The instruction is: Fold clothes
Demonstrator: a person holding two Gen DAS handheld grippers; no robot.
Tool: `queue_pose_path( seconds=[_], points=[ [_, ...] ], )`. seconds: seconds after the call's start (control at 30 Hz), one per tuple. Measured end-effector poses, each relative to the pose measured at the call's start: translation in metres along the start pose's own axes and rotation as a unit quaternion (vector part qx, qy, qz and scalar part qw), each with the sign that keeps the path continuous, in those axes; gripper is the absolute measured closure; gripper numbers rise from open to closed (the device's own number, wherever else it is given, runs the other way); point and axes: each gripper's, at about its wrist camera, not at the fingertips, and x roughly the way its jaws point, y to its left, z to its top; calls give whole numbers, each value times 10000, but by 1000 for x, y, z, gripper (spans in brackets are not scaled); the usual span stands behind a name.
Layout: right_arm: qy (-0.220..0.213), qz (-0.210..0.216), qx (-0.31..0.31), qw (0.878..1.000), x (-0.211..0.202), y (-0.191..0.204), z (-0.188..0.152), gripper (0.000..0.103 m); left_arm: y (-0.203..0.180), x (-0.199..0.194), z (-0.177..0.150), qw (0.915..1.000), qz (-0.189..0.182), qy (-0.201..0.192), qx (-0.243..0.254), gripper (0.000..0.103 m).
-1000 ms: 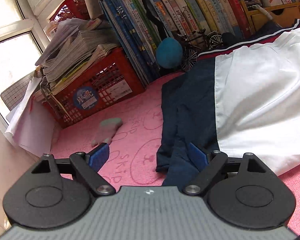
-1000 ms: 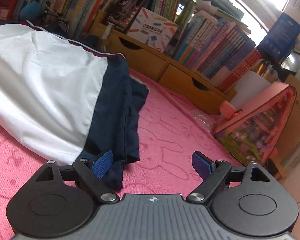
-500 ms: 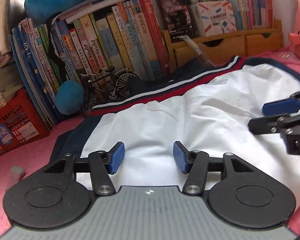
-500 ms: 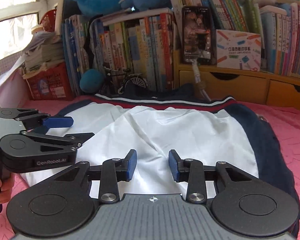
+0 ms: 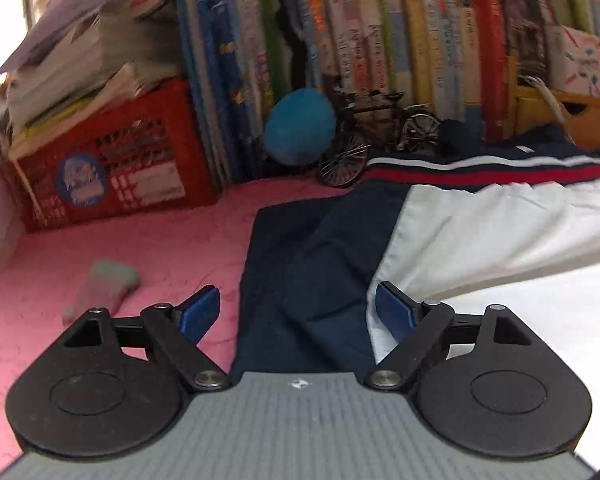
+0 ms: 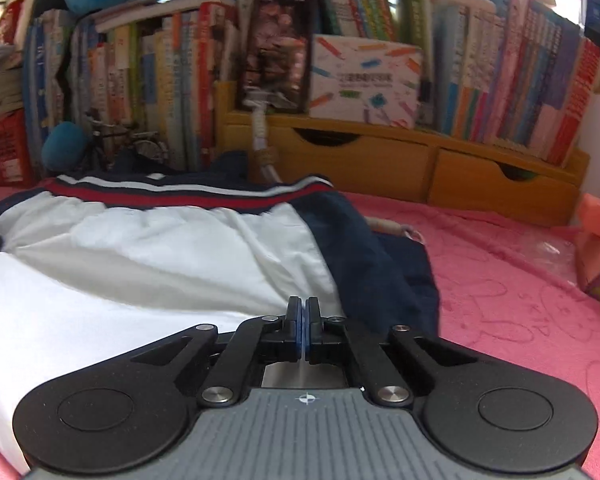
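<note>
Jacket lies flat on the pink blanket, long axis running side to side, navy sleeve end straight ahead between the left gripper's jaws, just spread wide, not pinching. Right gripper, just clenched on nothing visible, sits over the white panel near the opposite navy edge; each hand has its own end nearest.
</note>
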Motion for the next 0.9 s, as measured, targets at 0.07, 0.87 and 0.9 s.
queue_pose_path(
  seconds=[0.07, 0.87, 0.9],
  points=[
    [89, -253, 248, 9993, 4, -17, -1, 103, 15, 4, 0, 9990, -56, 198, -395, 11],
    [39, -790, -87, 9968, 32, -4, 12, 40, -55, -4, 31, 9897, -15, -478, 1353, 0],
    [-55, -997, -344, 9944, 25, -7, 7, 39, -55, -12, 32, 9884, -16, -598, 1398, 1]
  ],
)
